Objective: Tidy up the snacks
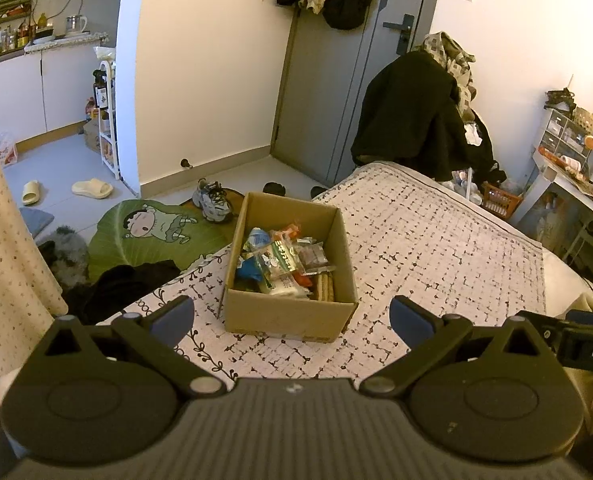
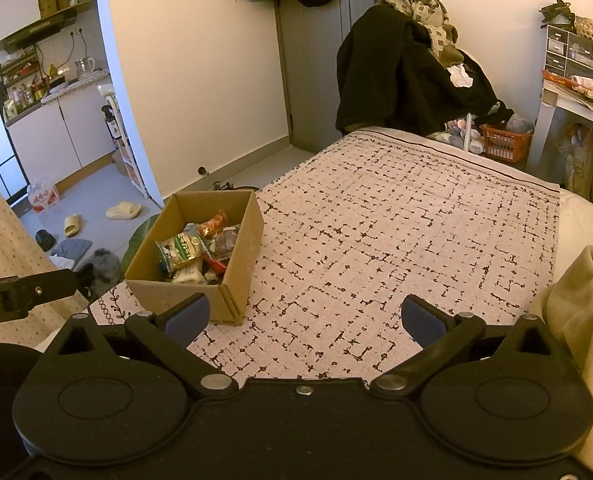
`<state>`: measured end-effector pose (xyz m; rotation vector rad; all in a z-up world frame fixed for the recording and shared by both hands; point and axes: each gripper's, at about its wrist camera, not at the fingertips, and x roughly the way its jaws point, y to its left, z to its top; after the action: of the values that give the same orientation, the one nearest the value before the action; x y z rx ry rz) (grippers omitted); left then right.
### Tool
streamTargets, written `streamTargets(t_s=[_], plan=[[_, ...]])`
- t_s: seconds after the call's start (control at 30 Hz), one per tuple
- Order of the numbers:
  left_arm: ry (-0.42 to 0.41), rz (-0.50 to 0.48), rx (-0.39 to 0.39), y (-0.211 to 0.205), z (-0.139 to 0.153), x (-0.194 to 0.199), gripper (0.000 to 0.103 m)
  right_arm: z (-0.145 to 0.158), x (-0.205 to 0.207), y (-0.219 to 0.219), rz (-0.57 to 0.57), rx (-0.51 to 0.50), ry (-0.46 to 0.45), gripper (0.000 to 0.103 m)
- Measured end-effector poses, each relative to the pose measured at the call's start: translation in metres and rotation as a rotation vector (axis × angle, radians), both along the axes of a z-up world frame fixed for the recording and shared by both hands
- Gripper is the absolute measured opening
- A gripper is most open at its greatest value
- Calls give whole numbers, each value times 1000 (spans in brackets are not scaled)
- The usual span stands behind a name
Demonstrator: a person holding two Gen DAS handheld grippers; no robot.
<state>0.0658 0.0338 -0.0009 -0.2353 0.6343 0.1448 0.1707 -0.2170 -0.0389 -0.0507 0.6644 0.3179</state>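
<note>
Both grippers, left (image 1: 292, 316) and right (image 2: 304, 318), fingers spread, empty. Snacks (image 1: 282, 260) all boxed (image 1: 288, 312); approach from above.

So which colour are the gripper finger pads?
Blue pads, clearest in the right wrist view.
</note>
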Motion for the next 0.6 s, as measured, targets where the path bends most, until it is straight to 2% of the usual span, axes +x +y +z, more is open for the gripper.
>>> streamTargets(t_s=[0.6], plan=[[3, -8, 8, 1, 0, 1, 103, -1, 1, 1, -7, -11, 3, 103]])
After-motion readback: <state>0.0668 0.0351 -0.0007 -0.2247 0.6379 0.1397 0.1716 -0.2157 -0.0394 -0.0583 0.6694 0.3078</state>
